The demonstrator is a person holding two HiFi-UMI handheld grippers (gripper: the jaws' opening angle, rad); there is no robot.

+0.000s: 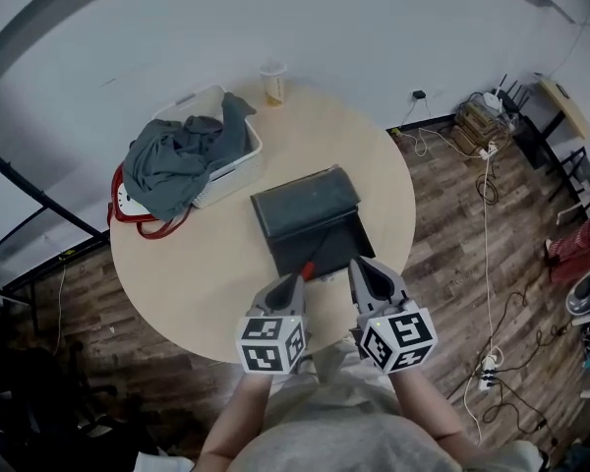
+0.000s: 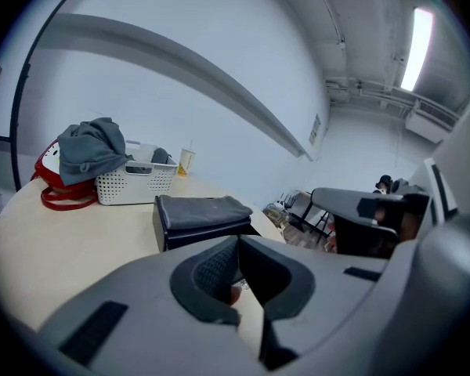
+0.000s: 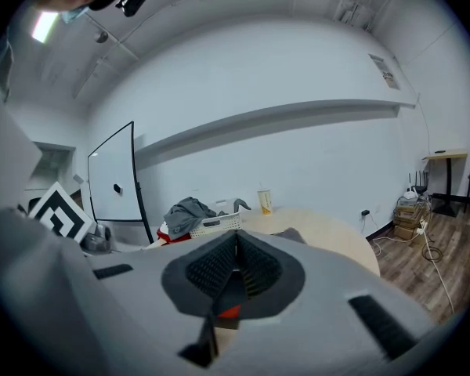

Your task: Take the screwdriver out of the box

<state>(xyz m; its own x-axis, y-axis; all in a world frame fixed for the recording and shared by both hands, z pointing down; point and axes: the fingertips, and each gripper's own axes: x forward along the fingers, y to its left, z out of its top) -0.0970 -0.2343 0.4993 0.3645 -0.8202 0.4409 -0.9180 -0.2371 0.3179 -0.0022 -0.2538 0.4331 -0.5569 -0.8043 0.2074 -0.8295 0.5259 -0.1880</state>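
Note:
A dark box (image 1: 305, 205) lies open in the middle of the round table (image 1: 187, 264), its lid tilted up at the far side. The screwdriver (image 1: 310, 265) rests at the box's near edge, red handle toward me and dark shaft pointing into the box. My left gripper (image 1: 297, 281) is shut, its tips right at the red handle; I cannot tell if they touch. In the left gripper view a bit of red screwdriver (image 2: 234, 293) shows below the closed pads. My right gripper (image 1: 357, 265) is shut beside it at the box's near right corner, and red screwdriver (image 3: 229, 312) shows under its jaws too.
A white basket (image 1: 238, 165) heaped with grey cloth (image 1: 177, 160) stands at the table's far left, over a red strap (image 1: 143, 226). A paper cup (image 1: 273, 82) sits at the far edge. Cables and a power strip (image 1: 492, 362) lie on the wooden floor at the right.

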